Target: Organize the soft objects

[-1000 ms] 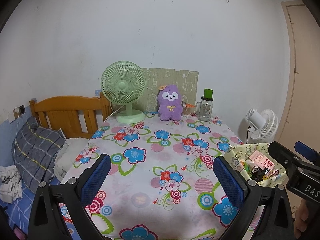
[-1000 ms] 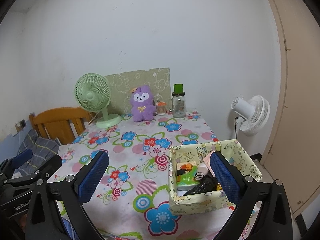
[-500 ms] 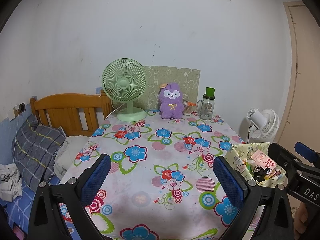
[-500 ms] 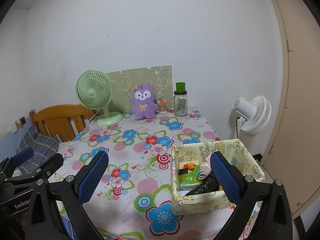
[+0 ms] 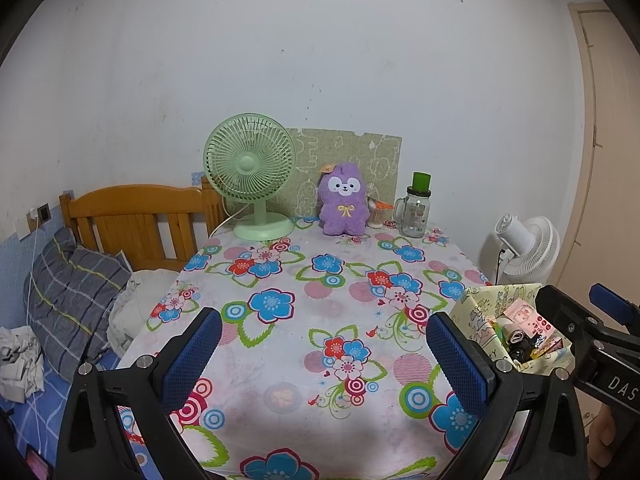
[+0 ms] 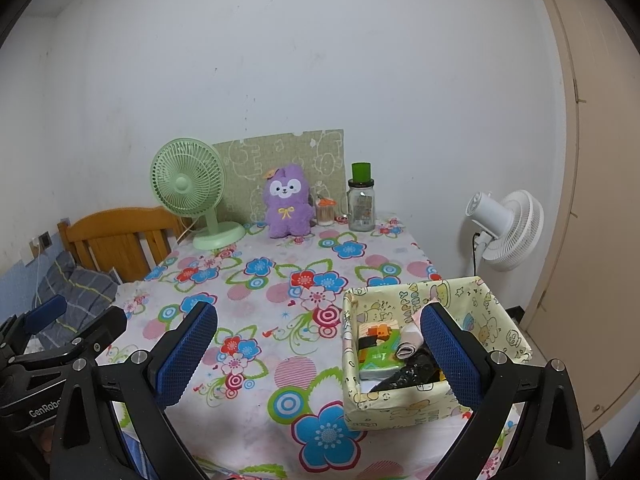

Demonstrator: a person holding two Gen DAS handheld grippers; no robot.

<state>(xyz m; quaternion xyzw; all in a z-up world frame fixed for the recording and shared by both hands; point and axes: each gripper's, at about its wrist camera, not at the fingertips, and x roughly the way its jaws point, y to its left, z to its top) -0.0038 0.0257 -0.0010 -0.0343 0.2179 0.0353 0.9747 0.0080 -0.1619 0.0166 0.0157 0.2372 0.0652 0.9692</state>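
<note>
- Blue textured pads line both fingers of the left tool (image 5: 320, 354); we see them spread wide with nothing between them, above the near part of the tabletop (image 5: 280, 360).
- We see the right tool (image 6: 320, 354) spread wide in the same way and empty; its right finger stands in front of the fabric box (image 6: 472, 408).
- The fabric box, pale yellow with cartoon prints, sits on the near right corner of the tabletop. We see in it a green packet (image 6: 378, 356), a rolled pale cloth (image 6: 410, 344) and a dark crumpled item (image 6: 408, 374); the other contents are too jumbled to name.
- The purple plush toy (image 5: 343, 204) sits upright at the far edge of the tabletop, in front of a green patterned board (image 5: 380, 156) that leans on the wall.
- A green desk fan (image 5: 250, 168) stands just left of the plush toy; a small orange-lidded container (image 5: 376, 214) and a glass jar with a green lid (image 5: 416, 210) stand to its right.
- The tabletop carries a floral cloth. A bed with a wooden headboard (image 5: 132, 216) and a grey plaid pillow (image 5: 68, 300) lies to its left; a white fan (image 5: 528, 248) stands on its right.
</note>
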